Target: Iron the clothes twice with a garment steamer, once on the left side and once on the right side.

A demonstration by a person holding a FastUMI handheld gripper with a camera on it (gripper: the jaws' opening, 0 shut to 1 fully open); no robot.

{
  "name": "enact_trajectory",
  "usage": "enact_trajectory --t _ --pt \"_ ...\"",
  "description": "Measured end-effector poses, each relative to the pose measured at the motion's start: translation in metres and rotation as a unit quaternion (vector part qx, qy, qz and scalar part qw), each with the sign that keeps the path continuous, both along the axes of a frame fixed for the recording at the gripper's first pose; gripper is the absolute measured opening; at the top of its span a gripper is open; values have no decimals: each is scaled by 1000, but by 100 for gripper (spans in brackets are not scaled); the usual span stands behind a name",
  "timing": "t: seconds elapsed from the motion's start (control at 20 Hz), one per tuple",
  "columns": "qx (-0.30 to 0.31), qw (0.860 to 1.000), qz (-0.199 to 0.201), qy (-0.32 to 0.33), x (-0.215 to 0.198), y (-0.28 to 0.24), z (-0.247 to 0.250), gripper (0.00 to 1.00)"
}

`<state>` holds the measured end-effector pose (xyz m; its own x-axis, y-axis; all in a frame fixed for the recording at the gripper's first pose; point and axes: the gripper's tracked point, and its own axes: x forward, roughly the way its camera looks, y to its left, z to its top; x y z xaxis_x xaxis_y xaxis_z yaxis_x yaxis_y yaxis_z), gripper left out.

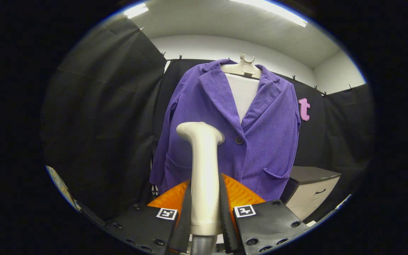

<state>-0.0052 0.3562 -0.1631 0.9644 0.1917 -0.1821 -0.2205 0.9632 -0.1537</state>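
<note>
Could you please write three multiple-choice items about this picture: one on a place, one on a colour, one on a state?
1. Where does the garment steamer stand?
A. between the gripper's fingers
B. on the cabinet
C. behind the jacket

2. Which colour has the jacket?
A. green
B. purple
C. white

3. In what state is the gripper?
A. wide open and free
B. shut on the jacket's sleeve
C. shut on the garment steamer

Key:
1 A: the steamer's handle rises from between the two fingers, in front of the jacket.
2 B: the ribbed cloth on the hanger is purple over a white inner part.
3 C: both fingers press on the handle's sides.
</note>
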Motion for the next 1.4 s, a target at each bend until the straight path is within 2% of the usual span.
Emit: enact_trajectory --t 0.2,0.75,1.05,1.4 --pt "-4 1000 1 17 -21 -2 -20 45" --pt "-19 999 2 43 -34 0 -57 45" --pt "-13 999 3 29 -34 -1 -41 45" --pt "21 1000 7 -19 -33 -20 27 45"
